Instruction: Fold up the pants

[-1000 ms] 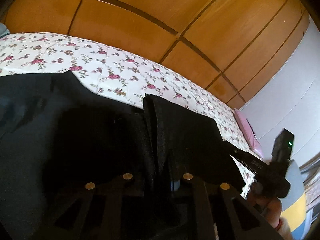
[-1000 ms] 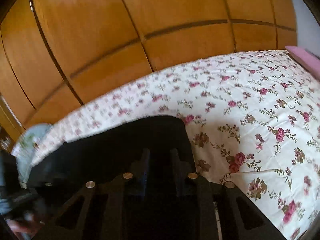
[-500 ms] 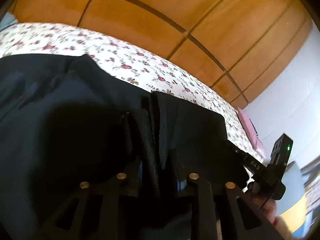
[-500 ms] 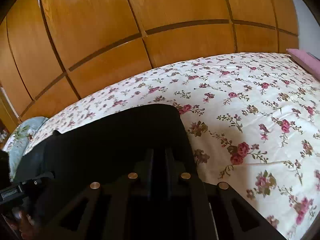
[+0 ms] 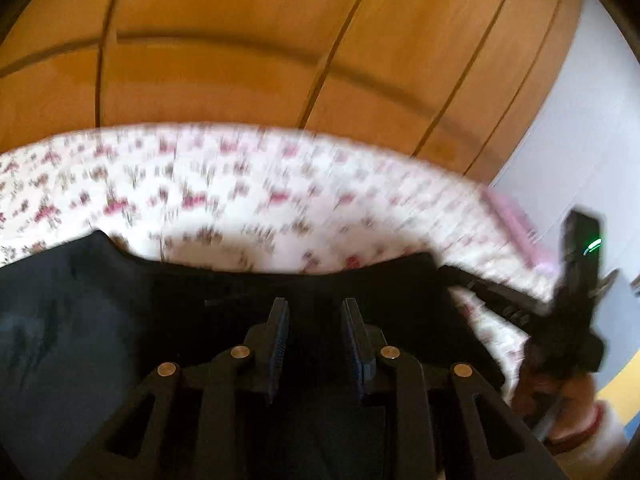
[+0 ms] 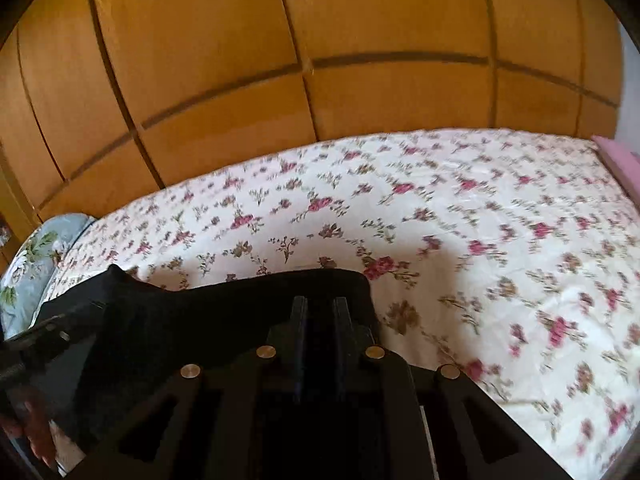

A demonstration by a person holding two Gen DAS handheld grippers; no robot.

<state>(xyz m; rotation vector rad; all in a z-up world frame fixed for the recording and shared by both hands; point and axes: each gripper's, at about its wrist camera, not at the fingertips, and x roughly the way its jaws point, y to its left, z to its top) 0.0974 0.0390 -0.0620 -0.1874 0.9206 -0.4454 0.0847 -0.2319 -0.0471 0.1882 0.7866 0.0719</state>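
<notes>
Black pants (image 5: pixel 120 340) across lower frame on floral bedspread (image 6: pixel 460 220), left gripper (image 5: pixel 316 312) jaws closing, no cloth visibly clamped, right gripper (image 6: pixel 320 308) narrowly parted, grip unclear, wooden wardrobe (image 6: pixel 280 60) above

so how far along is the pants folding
Partway, it seems. Done: the black pants lie flat on the floral bedspread with a straight far edge, so probably one fold is down. In hand: the left hand-held gripper hovers over the cloth, jaws closing, no fold visible between them; the right hand-held gripper sits narrow at the corner, grip unclear. Left: further folds into a compact stack.
</notes>
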